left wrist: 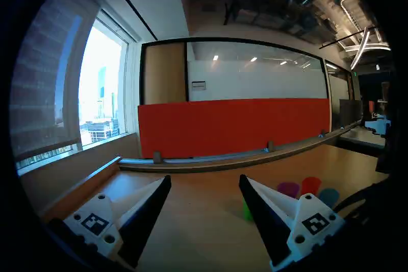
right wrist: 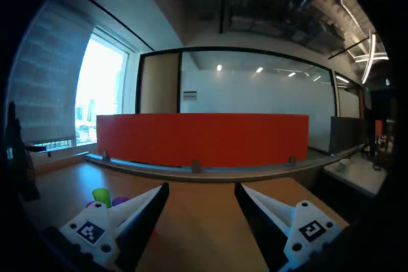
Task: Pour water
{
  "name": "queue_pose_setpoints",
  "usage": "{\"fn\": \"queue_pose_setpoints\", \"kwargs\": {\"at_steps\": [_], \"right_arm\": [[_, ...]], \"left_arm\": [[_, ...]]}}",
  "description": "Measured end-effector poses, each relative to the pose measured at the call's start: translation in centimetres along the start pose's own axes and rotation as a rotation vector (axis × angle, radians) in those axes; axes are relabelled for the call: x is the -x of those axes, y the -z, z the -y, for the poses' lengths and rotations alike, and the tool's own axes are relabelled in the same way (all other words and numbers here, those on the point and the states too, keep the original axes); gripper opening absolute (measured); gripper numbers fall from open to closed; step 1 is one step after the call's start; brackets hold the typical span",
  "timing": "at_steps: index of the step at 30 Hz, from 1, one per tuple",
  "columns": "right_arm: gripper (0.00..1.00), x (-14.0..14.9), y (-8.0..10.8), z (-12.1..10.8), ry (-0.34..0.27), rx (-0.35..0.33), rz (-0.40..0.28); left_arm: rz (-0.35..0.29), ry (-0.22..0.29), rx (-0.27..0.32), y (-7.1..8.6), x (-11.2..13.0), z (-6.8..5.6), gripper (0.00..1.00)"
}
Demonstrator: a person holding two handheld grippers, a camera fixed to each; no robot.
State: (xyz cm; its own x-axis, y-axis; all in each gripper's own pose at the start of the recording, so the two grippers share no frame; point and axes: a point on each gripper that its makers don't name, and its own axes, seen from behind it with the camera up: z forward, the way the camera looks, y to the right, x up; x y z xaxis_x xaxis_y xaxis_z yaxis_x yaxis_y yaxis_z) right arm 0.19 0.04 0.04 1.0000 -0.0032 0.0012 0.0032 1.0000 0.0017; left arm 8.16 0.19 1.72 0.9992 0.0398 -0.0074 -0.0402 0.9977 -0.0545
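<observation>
Cups (left wrist: 310,186) cluster just beyond the left gripper (left wrist: 204,177) — to its right.

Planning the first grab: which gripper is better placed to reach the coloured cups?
Probably left: the left gripper, open, has the green cup at a fingertip's inner edge; the right gripper has the cups off outside its fingers.

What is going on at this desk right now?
A person holds two grippers above a wooden desk. The left gripper and the right gripper both have their fingers open and hold nothing. A green cup, a purple cup, a red cup and a blue cup stand untouched on the desk. Pouring has not yet begun.
</observation>
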Motion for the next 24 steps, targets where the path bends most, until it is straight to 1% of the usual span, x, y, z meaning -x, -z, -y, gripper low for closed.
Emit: {"fn": "queue_pose_setpoints", "kwargs": {"at_steps": [2,6,11,14,18,20,23,24], "right_arm": [[0.99,-0.4,-0.1,-0.1,0.007,-0.003,0.003],[0.99,-2.0,-0.2,0.1,0.015,-0.018,0.011],[0.99,-4.0,-0.2,0.6,0.004,-0.042,0.01],[0.99,-4.4,-0.2,0.7,-0.015,-0.052,0.013],[0.99,-4.2,-0.4,0.9,-0.035,-0.065,0.028],[0.99,-4.0,-0.5,1.0,-0.037,-0.071,0.034],[0.99,-4.2,-0.6,1.0,-0.027,-0.081,0.034],[0.99,-4.3,-0.6,1.1,-0.021,-0.086,0.035]], "left_arm": [[0.006,-0.004,0.009,-0.3,-1.1,0.0,0.99],[0.018,0.005,0.048,-0.8,-3.1,-0.3,0.99],[0.033,0.023,0.097,-1.3,-4.6,-0.7,0.99],[0.057,0.029,0.119,-1.6,-4.8,-0.8,0.99],[0.067,0.028,0.127,-2.3,-5.0,-0.4,0.99],[0.061,0.023,0.129,-2.5,-5.2,-0.1,0.99],[0.065,0.017,0.145,-2.7,-5.1,-0.3,0.99],[0.068,0.017,0.16,-2.7,-5.1,-0.6,0.99]]}}
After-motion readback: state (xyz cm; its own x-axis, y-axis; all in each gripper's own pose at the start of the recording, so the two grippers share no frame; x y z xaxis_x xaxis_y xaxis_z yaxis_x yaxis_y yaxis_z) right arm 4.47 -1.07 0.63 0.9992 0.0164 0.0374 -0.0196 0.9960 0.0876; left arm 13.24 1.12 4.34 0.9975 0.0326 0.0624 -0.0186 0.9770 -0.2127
